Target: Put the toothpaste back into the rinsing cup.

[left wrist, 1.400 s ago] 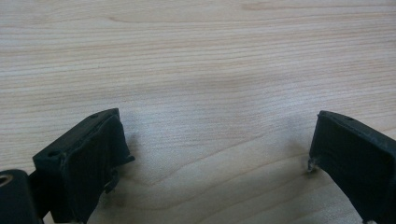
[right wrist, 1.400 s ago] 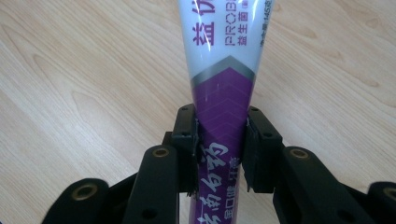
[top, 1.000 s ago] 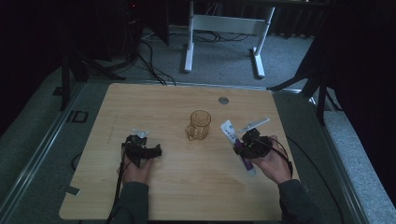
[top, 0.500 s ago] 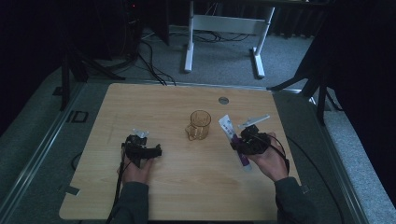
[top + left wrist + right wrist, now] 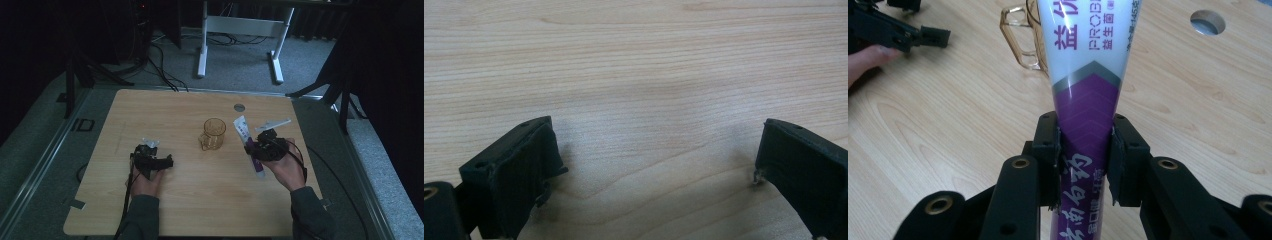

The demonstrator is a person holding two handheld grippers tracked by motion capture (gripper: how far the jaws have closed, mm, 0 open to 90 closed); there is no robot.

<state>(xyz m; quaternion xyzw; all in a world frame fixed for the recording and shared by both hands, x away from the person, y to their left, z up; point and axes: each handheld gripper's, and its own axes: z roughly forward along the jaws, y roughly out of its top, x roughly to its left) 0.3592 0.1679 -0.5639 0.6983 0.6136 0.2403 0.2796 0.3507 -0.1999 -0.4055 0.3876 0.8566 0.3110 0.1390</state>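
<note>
A white and purple toothpaste tube (image 5: 1087, 95) is clamped between the jaws of my right gripper (image 5: 1084, 155), its wide white end pointing toward a clear amber mug (image 5: 1020, 37). From above, the tube (image 5: 245, 137) slants up beside the mug (image 5: 212, 134), held by the right gripper (image 5: 255, 149) at the table's right middle. My left gripper (image 5: 162, 162) rests on the wood at the left, held in a hand. In its own view the left gripper (image 5: 659, 165) stands open over bare wood, nothing between its jaws.
The wooden table (image 5: 165, 107) has a round cable hole (image 5: 239, 107) near its far edge. A white strip (image 5: 274, 123) lies just behind the right gripper. A white desk frame (image 5: 240, 30) stands on the floor beyond the table.
My right gripper has shifted slightly left and away with the tube, bringing it closer to the mug. The left gripper has stayed put.
</note>
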